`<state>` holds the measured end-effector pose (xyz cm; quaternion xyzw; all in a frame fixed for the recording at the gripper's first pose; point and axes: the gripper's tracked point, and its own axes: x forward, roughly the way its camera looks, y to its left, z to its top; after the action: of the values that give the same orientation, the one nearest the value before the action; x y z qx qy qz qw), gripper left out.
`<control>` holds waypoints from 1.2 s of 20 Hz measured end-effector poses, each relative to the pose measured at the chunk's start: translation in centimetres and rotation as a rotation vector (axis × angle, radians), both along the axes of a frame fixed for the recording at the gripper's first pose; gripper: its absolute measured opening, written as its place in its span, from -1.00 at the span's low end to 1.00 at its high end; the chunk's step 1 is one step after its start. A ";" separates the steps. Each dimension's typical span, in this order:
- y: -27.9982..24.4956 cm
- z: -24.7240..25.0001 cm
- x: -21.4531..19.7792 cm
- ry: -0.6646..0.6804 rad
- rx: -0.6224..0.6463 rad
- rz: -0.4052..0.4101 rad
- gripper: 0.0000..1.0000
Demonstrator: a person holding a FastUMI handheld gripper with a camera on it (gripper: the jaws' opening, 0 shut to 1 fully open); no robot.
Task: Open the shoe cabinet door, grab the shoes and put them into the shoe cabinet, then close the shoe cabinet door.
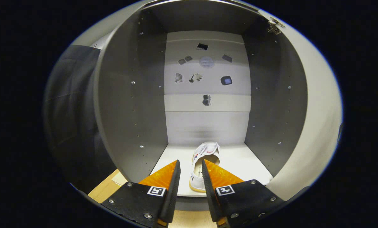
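Observation:
The shoe cabinet (128,104) stands open in front of me, grey inside with a pale back panel. Its door (318,126) is swung out to the right, with a hinge (274,27) at its top corner. A white shoe (204,155) with a tan sole lies on the cabinet's white floor (239,161), toe pointing to the back. My gripper (190,163) is open at the front of the cabinet floor. The shoe's heel end lies in the gap and partly behind the right finger (217,175). The left finger (165,175) stands apart from the shoe.
A pale crossbar (182,103) runs across the back panel, with several small dark marks above it. Dark cloth (71,110) hangs to the left of the cabinet. A light wooden floor (105,188) shows below the cabinet's front edge.

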<state>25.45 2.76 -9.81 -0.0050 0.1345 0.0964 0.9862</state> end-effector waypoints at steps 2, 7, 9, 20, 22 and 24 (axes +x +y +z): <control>-0.3 1.3 -2.0 -0.020 0.002 -0.002 -0.13; -1.0 3.8 -6.7 -0.066 0.004 0.000 -0.10; -1.3 4.8 -9.3 -0.075 0.012 0.003 -0.10; -7.3 9.6 -22.6 -0.146 0.037 -0.085 -0.07; -10.0 10.0 -24.7 -0.148 0.038 -0.136 -0.07; -12.8 10.6 -26.8 -0.156 0.040 -0.194 -0.07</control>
<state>-1.38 -10.09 0.83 0.0202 0.0552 0.0027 0.9983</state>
